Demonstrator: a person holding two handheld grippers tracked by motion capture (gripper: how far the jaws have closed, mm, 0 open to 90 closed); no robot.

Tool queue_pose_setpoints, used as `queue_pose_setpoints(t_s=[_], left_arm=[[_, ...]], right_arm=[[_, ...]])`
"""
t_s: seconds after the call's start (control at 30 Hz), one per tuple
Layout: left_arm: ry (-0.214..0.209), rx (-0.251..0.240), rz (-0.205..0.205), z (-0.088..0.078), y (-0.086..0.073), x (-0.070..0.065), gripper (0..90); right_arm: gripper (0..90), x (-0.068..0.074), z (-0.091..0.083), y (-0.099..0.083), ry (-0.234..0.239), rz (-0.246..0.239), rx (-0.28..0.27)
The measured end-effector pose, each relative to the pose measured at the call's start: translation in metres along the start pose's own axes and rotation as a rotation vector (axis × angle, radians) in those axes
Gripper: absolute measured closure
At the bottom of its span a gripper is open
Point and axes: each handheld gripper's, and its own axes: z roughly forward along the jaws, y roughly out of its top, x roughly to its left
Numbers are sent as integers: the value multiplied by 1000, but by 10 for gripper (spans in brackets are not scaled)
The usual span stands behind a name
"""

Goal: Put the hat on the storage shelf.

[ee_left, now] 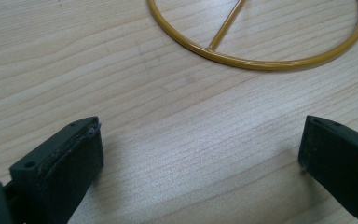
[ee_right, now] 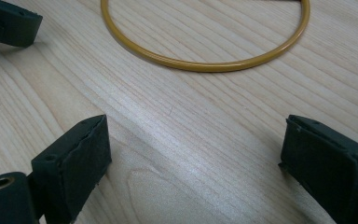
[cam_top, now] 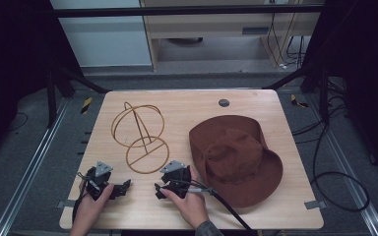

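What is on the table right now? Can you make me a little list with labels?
table: light wood
hat: brown, wide brim, lying on the table's right half
hat stand: gold wire, upright, left of the hat
stand base: ring lying flat on the table
left gripper: open, nothing between its jaws, near the front edge
right gripper: open, nothing between its jaws, beside the hat brim

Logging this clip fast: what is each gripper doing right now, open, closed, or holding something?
Left gripper: open, holding nothing, above bare table near the wire hat stand.
Right gripper: open, holding nothing, also facing the stand's base ring.
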Motion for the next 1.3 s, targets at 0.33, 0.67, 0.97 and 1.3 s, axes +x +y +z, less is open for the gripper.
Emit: queue_pose_setpoints(t_s=[0.33, 0.67, 0.97, 1.3], left_arm=[[0, 1, 1, 0, 0, 0, 0], [0, 1, 1, 0, 0, 0, 0], [-5, 3, 5, -1, 0, 0, 0], [-5, -2, -1, 0, -1, 0, 0]], right_arm=[[85, 0, 0, 0, 0, -1, 2], [116, -2, -37, 20, 27, -30, -64], [208, -33, -104, 35, -4, -102, -54], [150, -102, -176, 27, -125, -111, 4]])
